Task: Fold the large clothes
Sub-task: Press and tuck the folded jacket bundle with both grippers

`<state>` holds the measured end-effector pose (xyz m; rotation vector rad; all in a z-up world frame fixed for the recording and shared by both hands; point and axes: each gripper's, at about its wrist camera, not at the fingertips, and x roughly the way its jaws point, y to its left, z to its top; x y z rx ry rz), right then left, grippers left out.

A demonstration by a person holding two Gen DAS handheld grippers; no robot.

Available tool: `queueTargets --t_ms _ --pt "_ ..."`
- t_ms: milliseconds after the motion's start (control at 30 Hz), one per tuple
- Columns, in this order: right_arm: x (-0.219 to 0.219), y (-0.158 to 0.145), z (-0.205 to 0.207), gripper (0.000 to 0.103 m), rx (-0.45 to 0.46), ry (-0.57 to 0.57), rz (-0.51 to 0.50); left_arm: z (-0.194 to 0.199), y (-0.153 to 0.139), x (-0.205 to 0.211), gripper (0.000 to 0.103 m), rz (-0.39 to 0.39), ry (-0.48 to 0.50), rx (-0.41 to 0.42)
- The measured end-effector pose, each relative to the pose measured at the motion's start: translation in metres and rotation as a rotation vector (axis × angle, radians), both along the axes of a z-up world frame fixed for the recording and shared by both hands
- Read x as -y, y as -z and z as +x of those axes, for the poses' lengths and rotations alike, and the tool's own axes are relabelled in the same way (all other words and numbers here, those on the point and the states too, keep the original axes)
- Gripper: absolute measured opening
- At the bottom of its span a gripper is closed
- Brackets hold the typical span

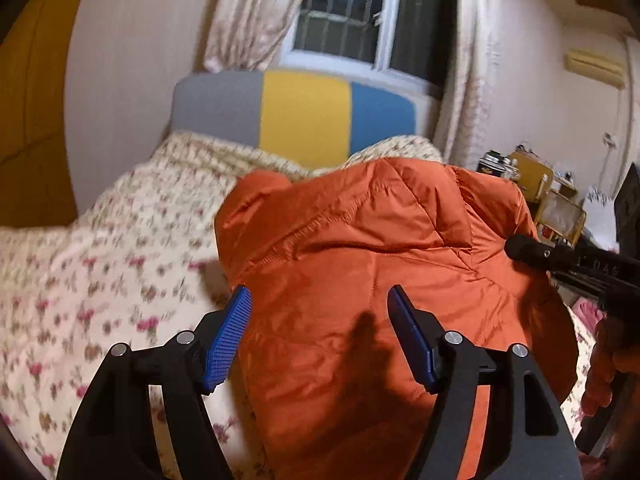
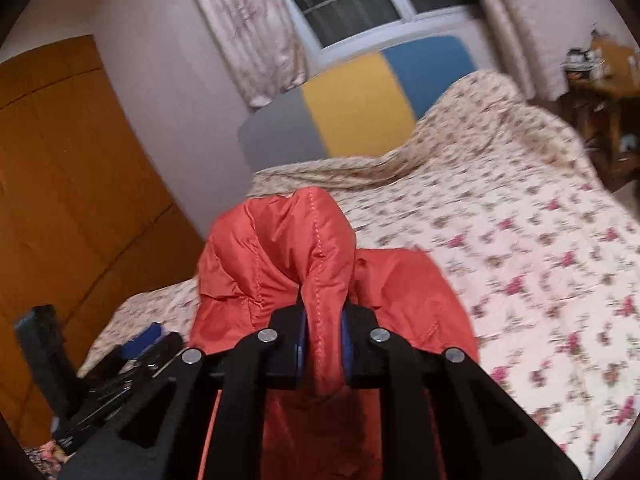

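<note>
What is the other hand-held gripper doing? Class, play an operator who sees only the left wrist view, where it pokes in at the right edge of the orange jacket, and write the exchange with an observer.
Observer: The right hand-held gripper is shut on a bunched fold of the orange jacket.
Operator: Is that fold lying flat?
Observer: No, it stands up above the floral bedspread, with stitched seams running down into the jaws.
Operator: What lies to the left of the bed, beyond my frame?
Observer: A wooden wardrobe stands against the wall.
Operator: And my left hand-held gripper?
Observer: From the right view it shows only at the lower left edge, so its jaws cannot be judged there.
</note>
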<state>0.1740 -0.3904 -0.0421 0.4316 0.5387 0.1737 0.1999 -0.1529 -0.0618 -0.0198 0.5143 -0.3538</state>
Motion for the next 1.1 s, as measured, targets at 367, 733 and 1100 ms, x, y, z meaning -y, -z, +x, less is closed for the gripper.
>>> queueTargets --t_ms 367,733,1100 --pt "0.049 0.096 0.021 0.024 -0.160 0.073 0.219 0.030 0.033 0.066 0.087 0.189 0.050 -0.060" --pt "0.039 0.102 0.013 0.031 -0.133 0.078 0.182 0.028 0.053 0.069 0.091 0.224 0.044 -0.053" --pt "0.021 0.000 0.003 0.032 -0.016 0.013 -0.038 0.058 0.011 0.053 0.092 0.116 -0.118 -0.111"
